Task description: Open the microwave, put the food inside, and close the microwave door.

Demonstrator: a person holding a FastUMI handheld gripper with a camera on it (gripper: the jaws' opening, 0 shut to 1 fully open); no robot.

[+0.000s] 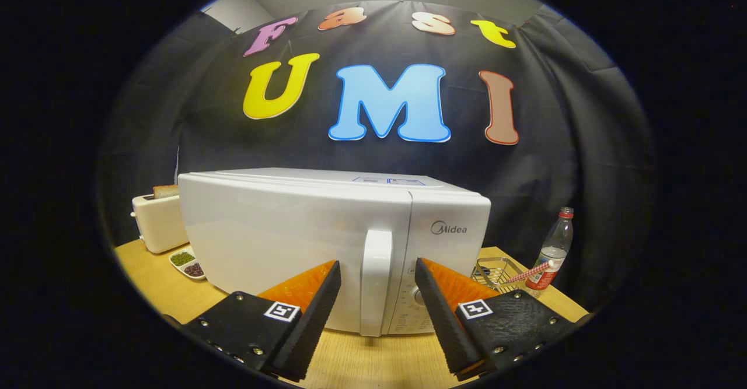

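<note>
A white microwave point(303, 243) stands on the wooden table point(362, 365) with its door shut. Its upright white door handle point(375, 281) sits just ahead of my gripper point(378, 263), lined up with the gap between the two fingers. The gripper is open and holds nothing. The fingers do not touch the handle. The control panel with a round knob point(418, 297) lies right of the handle, partly behind the right finger. I see no food item that I can name for certain near the fingers.
A white toaster point(157, 223) with a slice of bread point(166, 191) stands left of the microwave. A small divided dish point(188, 262) lies in front of it. Right of the microwave are a wire basket point(496, 272), a striped straw point(528, 272) and a plastic bottle point(551, 252).
</note>
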